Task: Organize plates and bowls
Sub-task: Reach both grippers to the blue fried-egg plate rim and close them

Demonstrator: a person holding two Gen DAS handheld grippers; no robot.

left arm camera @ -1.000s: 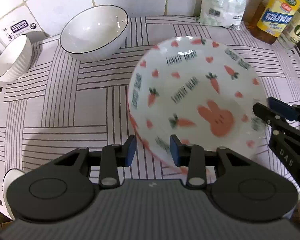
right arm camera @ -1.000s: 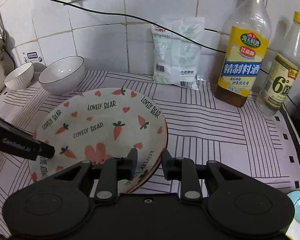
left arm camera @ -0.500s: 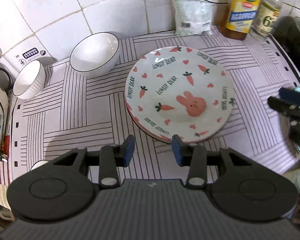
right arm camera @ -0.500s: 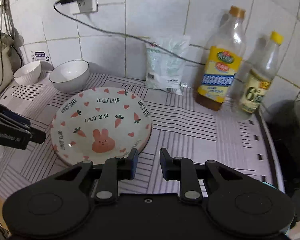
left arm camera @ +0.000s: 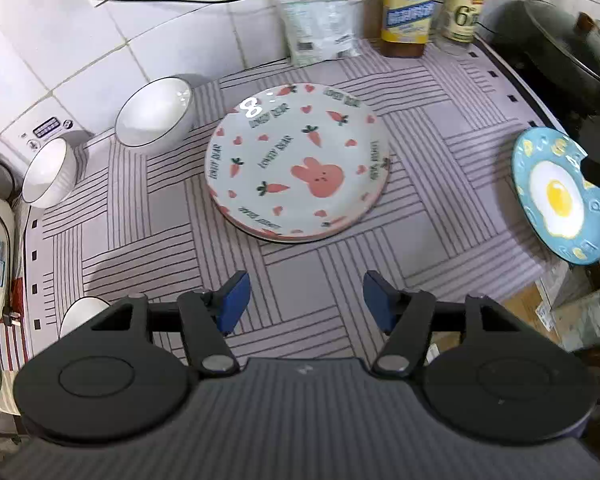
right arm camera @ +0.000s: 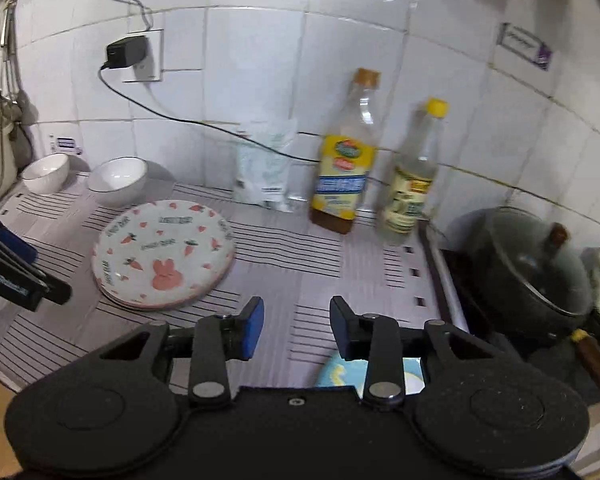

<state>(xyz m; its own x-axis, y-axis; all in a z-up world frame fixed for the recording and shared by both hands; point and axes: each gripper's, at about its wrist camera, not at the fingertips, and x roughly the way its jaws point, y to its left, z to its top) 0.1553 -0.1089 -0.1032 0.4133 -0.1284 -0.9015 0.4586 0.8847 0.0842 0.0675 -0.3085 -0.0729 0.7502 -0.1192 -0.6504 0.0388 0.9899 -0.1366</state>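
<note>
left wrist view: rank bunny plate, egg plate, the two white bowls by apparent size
1. bunny plate, clearly largest.
2. egg plate; partly hidden and near the fisheye edge, so its true size is unsure.
3. bowl nearest the bunny plate.
4. ribbed bowl, far left; fisheye shrinkage there may account for the small gap.

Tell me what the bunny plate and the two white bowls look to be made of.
Bunny plate: likely glazed ceramic, glossy, with a sharp lamp glare near its rim and printed carrots under the shine. Larger white bowl and smaller ribbed bowl: also look like glazed ceramic or porcelain, smooth white with thin dark rim lines. Melamine can't be ruled out.
</note>
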